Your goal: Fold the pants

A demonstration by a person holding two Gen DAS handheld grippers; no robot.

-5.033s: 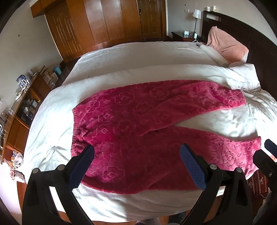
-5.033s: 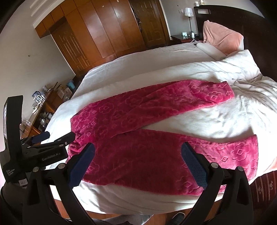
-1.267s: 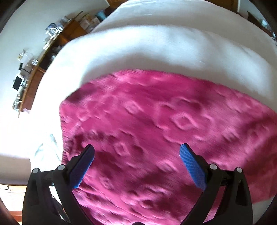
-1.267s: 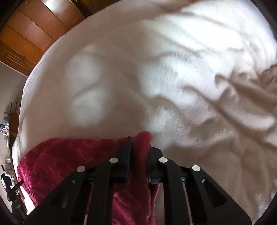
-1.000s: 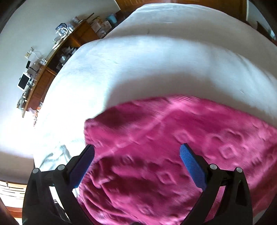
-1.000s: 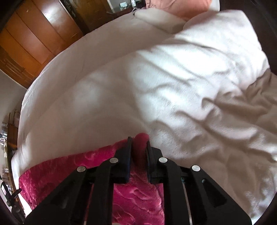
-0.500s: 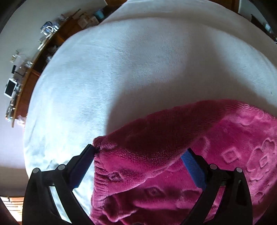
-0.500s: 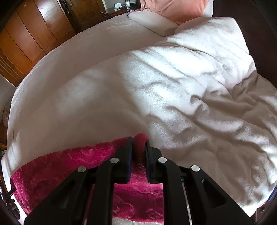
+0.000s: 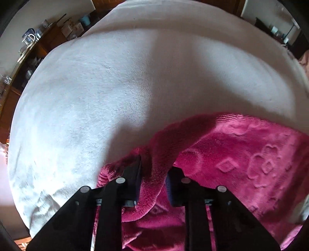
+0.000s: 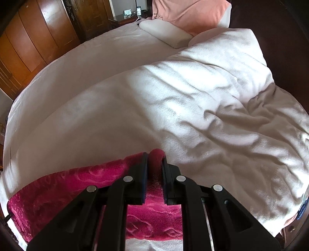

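The pink fleece pants (image 9: 241, 166) with an embossed flower pattern lie on the white bed cover (image 9: 115, 92). In the left wrist view my left gripper (image 9: 153, 164) is closing, and a bunched fold of the waist end is squeezed between its pads. In the right wrist view my right gripper (image 10: 155, 160) is shut on the end of a pant leg (image 10: 155, 154), which sticks up between the fingers. The rest of that leg (image 10: 67, 185) trails down and to the left below the gripper.
A rumpled white duvet (image 10: 222, 108) covers the right of the bed. A flat white pillow (image 10: 166, 34) and a pink pillow (image 10: 189, 13) lie at the head. Wooden wardrobes (image 10: 38, 34) stand behind. A cluttered wooden shelf (image 9: 32, 50) runs along the left wall.
My left gripper, wide open over the waist a second ago, has come down and closed on a fold of it. My right gripper has lifted the leg end a little.
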